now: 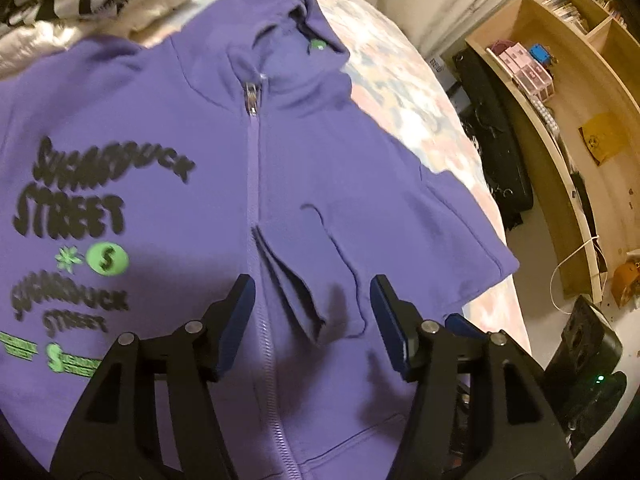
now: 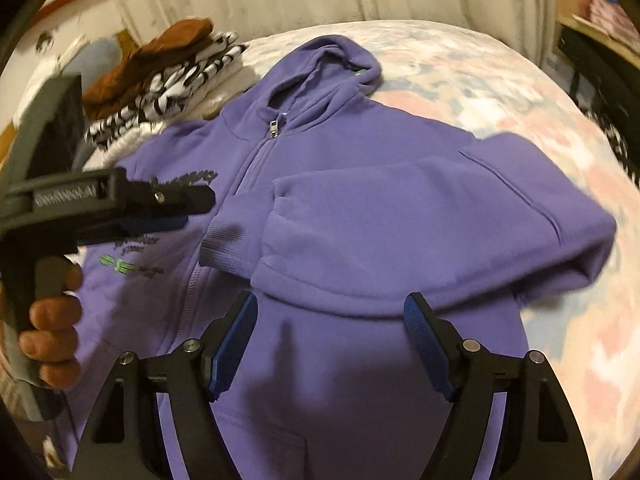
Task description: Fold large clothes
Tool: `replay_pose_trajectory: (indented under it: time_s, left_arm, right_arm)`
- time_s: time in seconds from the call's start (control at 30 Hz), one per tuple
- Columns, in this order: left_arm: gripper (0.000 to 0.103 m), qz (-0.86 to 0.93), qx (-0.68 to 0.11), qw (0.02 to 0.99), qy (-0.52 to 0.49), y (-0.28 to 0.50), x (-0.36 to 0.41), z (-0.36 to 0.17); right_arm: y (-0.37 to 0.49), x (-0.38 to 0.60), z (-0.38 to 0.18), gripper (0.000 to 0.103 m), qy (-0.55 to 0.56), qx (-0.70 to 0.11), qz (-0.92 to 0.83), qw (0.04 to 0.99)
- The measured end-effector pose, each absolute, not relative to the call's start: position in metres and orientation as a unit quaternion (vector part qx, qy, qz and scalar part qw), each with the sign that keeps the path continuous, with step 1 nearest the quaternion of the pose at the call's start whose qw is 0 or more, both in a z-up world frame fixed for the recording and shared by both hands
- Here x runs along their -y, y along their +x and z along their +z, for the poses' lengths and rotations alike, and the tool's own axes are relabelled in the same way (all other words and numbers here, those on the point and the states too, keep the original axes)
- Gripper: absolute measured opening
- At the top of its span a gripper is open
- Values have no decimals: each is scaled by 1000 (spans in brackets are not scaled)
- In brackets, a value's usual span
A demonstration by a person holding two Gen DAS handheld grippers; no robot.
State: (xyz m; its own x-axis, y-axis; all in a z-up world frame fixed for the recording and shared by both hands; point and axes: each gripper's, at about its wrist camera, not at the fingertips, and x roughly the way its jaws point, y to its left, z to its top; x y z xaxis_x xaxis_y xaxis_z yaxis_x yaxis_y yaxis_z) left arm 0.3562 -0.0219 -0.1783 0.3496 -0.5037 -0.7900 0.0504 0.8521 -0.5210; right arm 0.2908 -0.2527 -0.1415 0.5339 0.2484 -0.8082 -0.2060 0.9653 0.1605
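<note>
clearly both hand-held grippers, left [image 1: 312, 320] and right [image 2: 330, 340], hovered spread above the hoodie [image 2: 360, 208]; next, pinching its unfolded side's edge squarely seemed wise.

Left gripper [image 1: 312, 300]: jaws wide apart, nothing btwn pads, pointing fwd & down. Right gripper [image 2: 330, 322]: same, jaws spread, empty. Left hand [image 2: 50, 320] wraps the grip handle at right cam's left edge, fingers curled round it.
</note>
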Motion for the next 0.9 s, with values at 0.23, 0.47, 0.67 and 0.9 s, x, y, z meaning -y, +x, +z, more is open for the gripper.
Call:
replay_pose_trajectory:
  time_s: [0.23,0.47,0.67,0.9]
  left_arm:
    - [56,-193,-564,773,-216,359,46,-200]
    - [6,-167,-550,807,-136,367,79,-182]
    - [6,-149,-435,888,-14,369,86,-89]
    - [6,-71,-414,907,16,395,8,-69]
  right_arm:
    - [274,273,-145,77,67,-464,132,874]
    - [264,289,-141,77,65,-485,104,866]
    - [254,292,-120,77,29,-478,77,874]
    - [247,302,-98,77,26,-460,82,884]
